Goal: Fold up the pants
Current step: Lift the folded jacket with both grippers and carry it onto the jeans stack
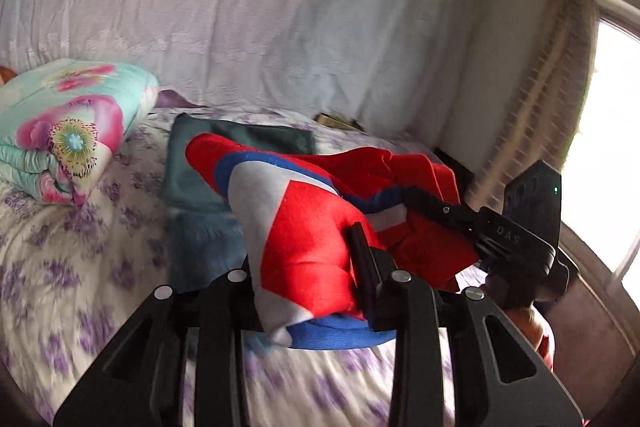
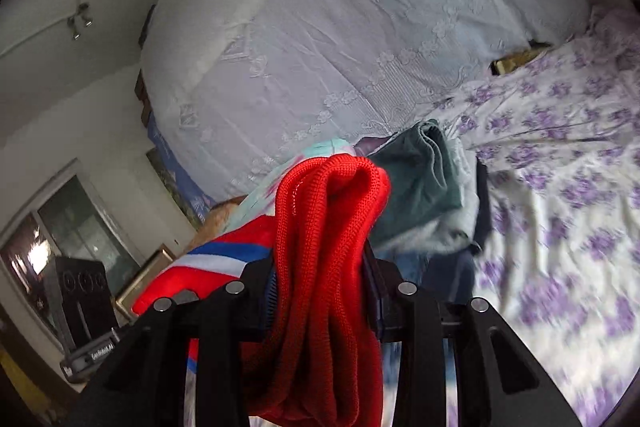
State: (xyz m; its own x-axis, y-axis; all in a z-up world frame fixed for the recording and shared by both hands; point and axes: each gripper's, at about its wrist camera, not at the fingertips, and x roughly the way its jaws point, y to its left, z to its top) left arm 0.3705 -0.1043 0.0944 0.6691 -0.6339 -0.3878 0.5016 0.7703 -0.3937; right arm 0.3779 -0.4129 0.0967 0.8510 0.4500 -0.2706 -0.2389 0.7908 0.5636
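The pants are red with blue and white stripes, bunched and held above the bed. My left gripper is shut on a striped fold of them. In the left wrist view the right gripper reaches in from the right and clamps the red cloth further back. In the right wrist view my right gripper is shut on a thick red ribbed bunch of the pants, which drapes over its fingers. The left gripper's body shows at the lower left there.
The bed has a white sheet with purple flowers. A folded teal garment lies on it behind the pants. A folded floral quilt sits at the left. A white lace cover hangs behind. A bright window is at the right.
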